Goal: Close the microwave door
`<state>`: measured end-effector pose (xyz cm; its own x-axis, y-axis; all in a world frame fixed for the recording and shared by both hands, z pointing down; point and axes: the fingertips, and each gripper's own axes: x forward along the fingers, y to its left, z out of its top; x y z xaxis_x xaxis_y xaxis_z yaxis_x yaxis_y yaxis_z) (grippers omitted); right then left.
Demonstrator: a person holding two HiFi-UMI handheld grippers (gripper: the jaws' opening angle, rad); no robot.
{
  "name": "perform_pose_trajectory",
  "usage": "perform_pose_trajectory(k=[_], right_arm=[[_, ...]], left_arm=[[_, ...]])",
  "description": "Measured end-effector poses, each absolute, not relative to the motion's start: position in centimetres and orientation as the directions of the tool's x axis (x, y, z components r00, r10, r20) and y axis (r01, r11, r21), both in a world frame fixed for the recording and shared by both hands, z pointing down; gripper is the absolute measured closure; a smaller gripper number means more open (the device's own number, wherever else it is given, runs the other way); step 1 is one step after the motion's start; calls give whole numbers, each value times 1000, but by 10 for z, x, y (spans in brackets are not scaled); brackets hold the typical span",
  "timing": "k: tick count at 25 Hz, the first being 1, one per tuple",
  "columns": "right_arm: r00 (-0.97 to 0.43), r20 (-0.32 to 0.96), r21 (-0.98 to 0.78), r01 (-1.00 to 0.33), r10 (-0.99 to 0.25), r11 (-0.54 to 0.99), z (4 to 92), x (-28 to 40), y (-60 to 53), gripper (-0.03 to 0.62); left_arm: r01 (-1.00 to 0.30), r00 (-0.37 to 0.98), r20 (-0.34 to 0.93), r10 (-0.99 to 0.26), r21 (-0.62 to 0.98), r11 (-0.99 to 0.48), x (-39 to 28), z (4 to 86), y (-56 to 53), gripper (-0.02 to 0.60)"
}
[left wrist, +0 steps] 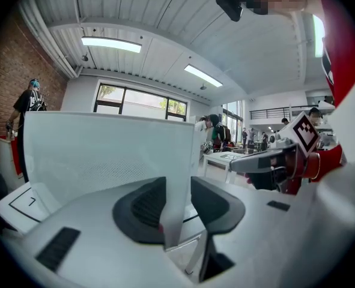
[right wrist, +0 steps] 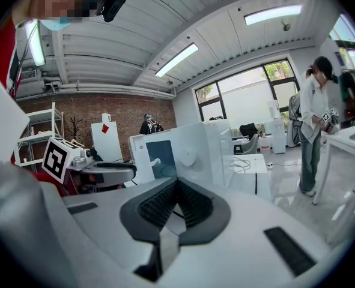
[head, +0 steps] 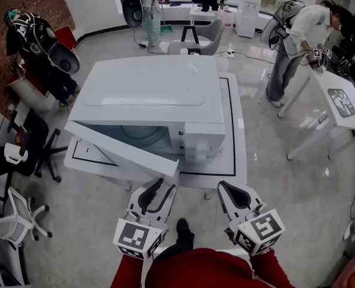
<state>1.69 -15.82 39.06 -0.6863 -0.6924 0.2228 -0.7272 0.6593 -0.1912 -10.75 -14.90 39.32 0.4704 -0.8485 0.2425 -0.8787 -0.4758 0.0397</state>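
A white microwave stands on a low white table. Its door hangs open, swung out toward the front left. My left gripper sits at the door's free edge. In the left gripper view the door runs edge-on between the pads of the left gripper, which close on both its faces. My right gripper hovers apart from the microwave, just in front of the table's edge; in the right gripper view the right gripper is shut on nothing and points at the microwave.
A person stands at a white table at the right. Office chairs and another person are at the left. A grey chair stands behind the microwave. Glossy floor surrounds the low table.
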Motion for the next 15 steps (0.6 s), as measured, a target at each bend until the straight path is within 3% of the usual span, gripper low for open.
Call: perform_pose_trajectory(k=[15], right_arm=[[-654,256,-197,-756,-712,624,395,17,-165,582]], left_arm=[[-884,465,213,-859,54,-464,-106,392,-172,472]])
